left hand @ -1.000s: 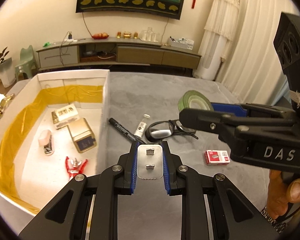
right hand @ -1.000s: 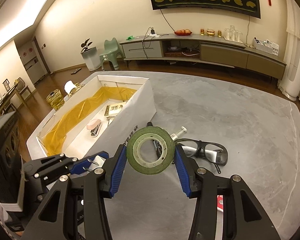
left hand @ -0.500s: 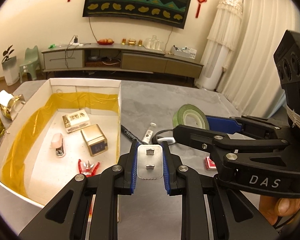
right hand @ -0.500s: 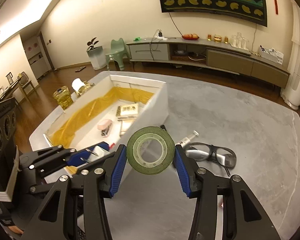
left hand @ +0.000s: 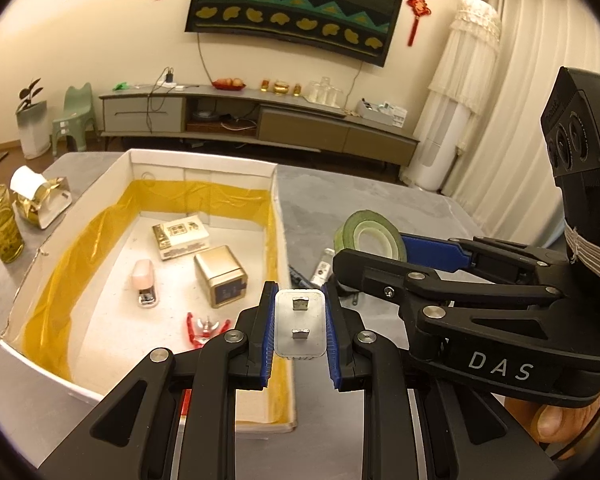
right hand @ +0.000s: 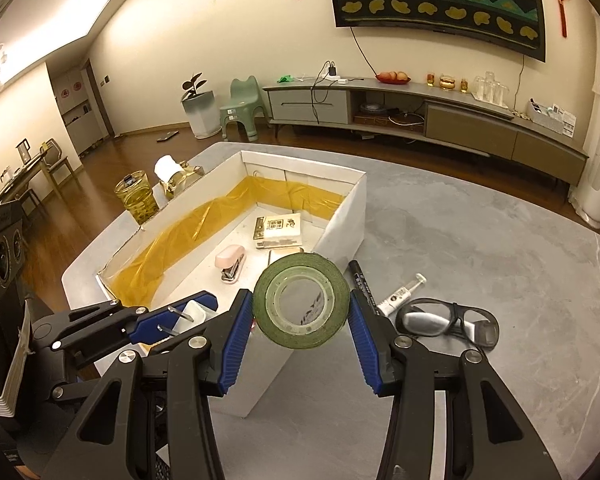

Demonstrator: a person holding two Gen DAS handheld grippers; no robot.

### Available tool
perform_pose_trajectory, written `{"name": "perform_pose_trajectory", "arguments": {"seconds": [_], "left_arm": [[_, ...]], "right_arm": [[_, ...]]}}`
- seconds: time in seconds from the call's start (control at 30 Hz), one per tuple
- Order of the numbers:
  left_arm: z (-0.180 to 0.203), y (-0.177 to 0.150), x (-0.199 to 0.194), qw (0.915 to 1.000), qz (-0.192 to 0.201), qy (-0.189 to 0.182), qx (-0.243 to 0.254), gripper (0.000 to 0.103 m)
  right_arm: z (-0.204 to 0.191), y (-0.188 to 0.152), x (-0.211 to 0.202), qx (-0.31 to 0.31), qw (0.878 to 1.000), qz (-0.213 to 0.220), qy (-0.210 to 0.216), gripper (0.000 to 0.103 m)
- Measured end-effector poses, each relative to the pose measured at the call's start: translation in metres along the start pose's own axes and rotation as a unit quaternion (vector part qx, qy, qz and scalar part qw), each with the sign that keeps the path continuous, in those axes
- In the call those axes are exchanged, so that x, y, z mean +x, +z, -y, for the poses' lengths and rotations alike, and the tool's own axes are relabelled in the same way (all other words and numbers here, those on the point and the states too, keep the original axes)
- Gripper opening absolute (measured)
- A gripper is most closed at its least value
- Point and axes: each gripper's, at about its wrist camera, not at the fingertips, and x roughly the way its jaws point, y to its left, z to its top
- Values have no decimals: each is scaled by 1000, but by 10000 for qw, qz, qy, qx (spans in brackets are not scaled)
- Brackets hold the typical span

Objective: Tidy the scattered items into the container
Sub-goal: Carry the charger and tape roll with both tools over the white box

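My left gripper [left hand: 299,330] is shut on a white plug adapter [left hand: 300,326] and holds it above the near right wall of the white box [left hand: 275,216]. My right gripper [right hand: 302,314] is shut on a green tape roll [right hand: 302,300], held above the same wall; the roll also shows in the left wrist view [left hand: 370,236]. In the box lie a pink stapler [left hand: 144,282], a gold tin [left hand: 221,274], a white card box [left hand: 180,234] and a red toy figure [left hand: 204,326]. A black marker [right hand: 362,280], a small tube [right hand: 402,294] and black glasses [right hand: 448,320] lie on the grey table right of the box.
A glass of yellow liquid [right hand: 137,198] and a gold tissue holder [right hand: 176,176] stand left of the box. The box is lined with yellow film [left hand: 60,276]. The grey table [right hand: 500,264] stretches right and back. A TV cabinet [right hand: 420,112] stands beyond it.
Both grippers have moved left towards the box with their loads. The adapter and the tape roll now hang over the box's right wall instead of the open table.
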Motion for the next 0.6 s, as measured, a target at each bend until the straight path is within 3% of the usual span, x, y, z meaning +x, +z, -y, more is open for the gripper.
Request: {"name": "perform_pose_trajectory", "arguments": {"seconds": [0.6], "left_arm": [[-41,-4,-8,9995,78,208,-223,22]], "right_arm": [[-19,9,32,95,9998,-110,117,50]]}}
